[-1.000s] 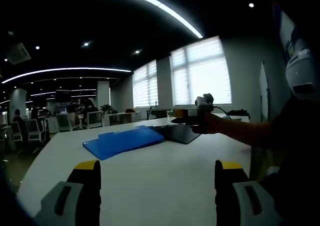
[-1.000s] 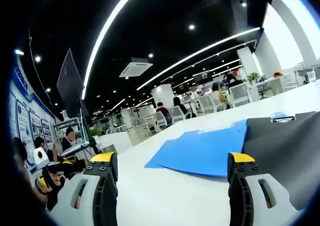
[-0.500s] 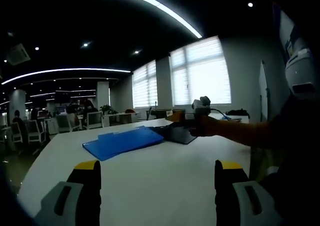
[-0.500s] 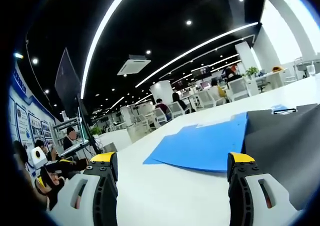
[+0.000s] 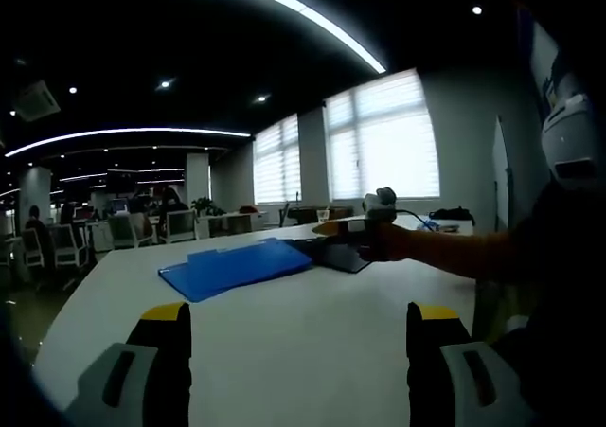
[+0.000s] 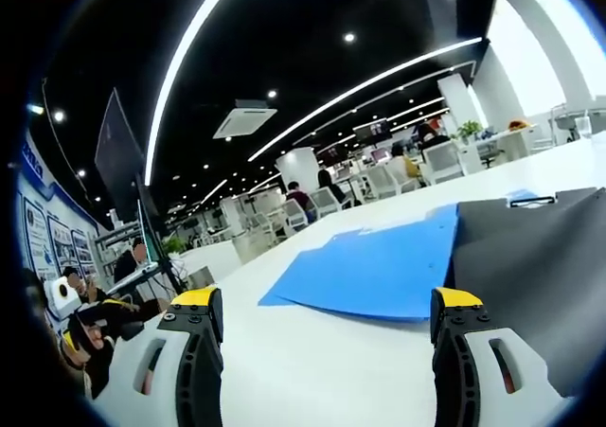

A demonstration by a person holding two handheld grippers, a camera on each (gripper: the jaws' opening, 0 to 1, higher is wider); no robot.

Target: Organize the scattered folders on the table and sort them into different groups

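Both grippers, left point(image 5: 294, 365) and right point(image 6: 322, 361), are held open and empty above the table point(image 5: 284, 342). Blue folder point(image 6: 379, 274) and dark folder point(image 6: 530, 275) lie touching; the right gripper has been lowered closer.

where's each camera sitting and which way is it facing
Left gripper view: rides the left gripper, low over the white table, facing the windows; the person's sleeve and the right gripper reach in at the dark folder.
Right gripper view: rides the right gripper, facing the office desks.
Shared: blue folder, dark folder, table.
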